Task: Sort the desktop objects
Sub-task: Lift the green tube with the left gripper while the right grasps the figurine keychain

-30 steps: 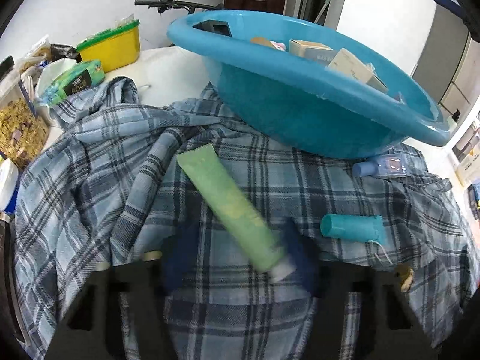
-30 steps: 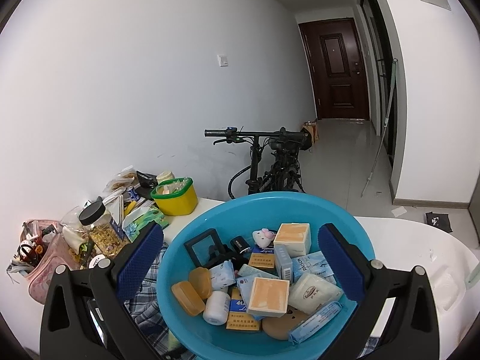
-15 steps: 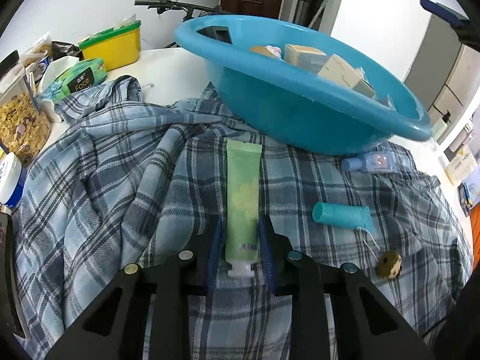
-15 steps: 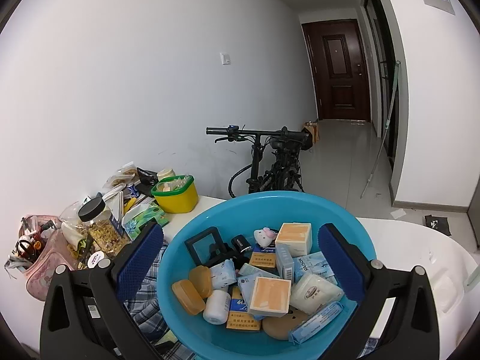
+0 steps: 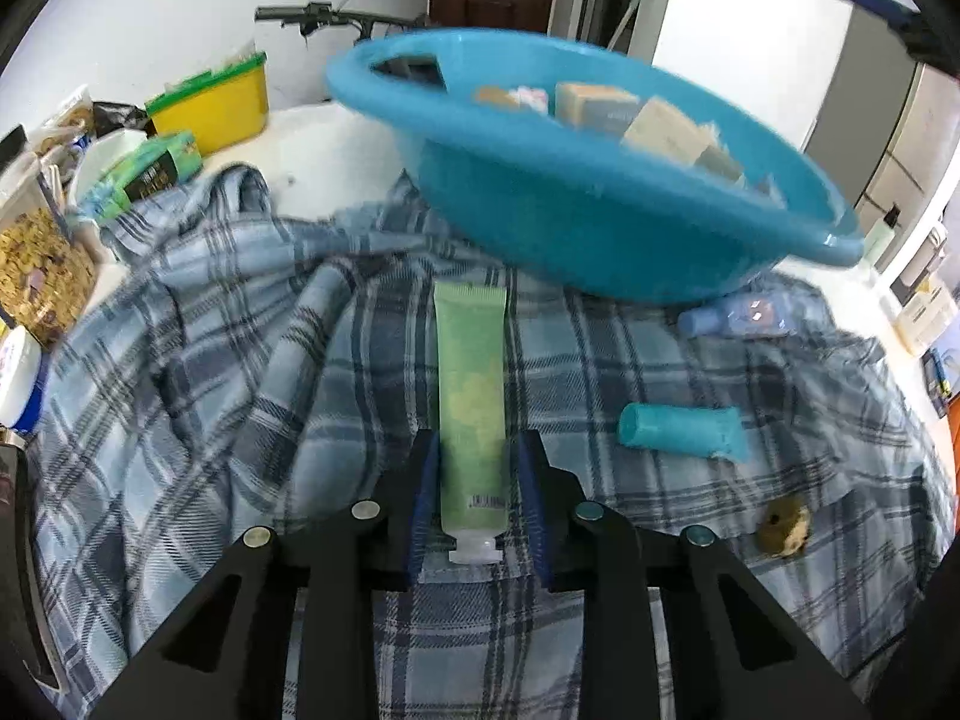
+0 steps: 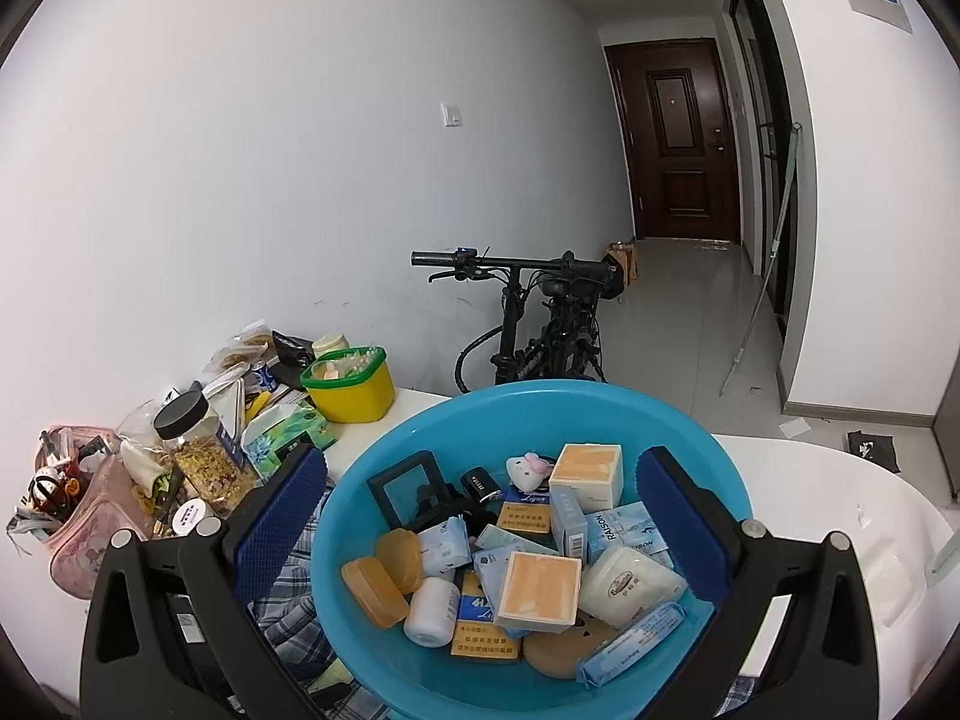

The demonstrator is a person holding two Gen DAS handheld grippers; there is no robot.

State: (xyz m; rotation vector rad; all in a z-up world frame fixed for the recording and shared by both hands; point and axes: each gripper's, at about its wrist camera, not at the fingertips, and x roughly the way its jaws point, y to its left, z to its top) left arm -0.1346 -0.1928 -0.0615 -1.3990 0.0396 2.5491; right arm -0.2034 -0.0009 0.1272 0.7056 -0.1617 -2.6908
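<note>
The left gripper (image 5: 477,495) is clamped on the cap end of a green tube (image 5: 470,414), which points away toward the basin (image 5: 600,222) and lies over a plaid shirt (image 5: 240,372). The tube's far end sits near the basin's wall, with a strip of shirt between them. To the right of the tube the shirt carries a teal tube (image 5: 681,429), a small blue bottle (image 5: 735,318) close under the basin's rim, and a brown lump (image 5: 780,525), all apart from the gripper. To the left the shirt bunches into folds; beyond its edge stand a grain jar (image 5: 36,258), a tissue pack (image 5: 144,171) and a yellow tub (image 5: 210,105).

The right gripper (image 6: 480,522) hovers above the basin (image 6: 384,456) with its fingers (image 6: 282,516) wide apart, holding nothing. The basin is crowded with boxes (image 6: 540,591), amber soap cases (image 6: 375,591), a white bottle (image 6: 429,609) and a black frame (image 6: 408,489). Behind the table (image 6: 840,516) stands a bicycle (image 6: 540,312); a bare hallway runs to a dark door (image 6: 681,138).
</note>
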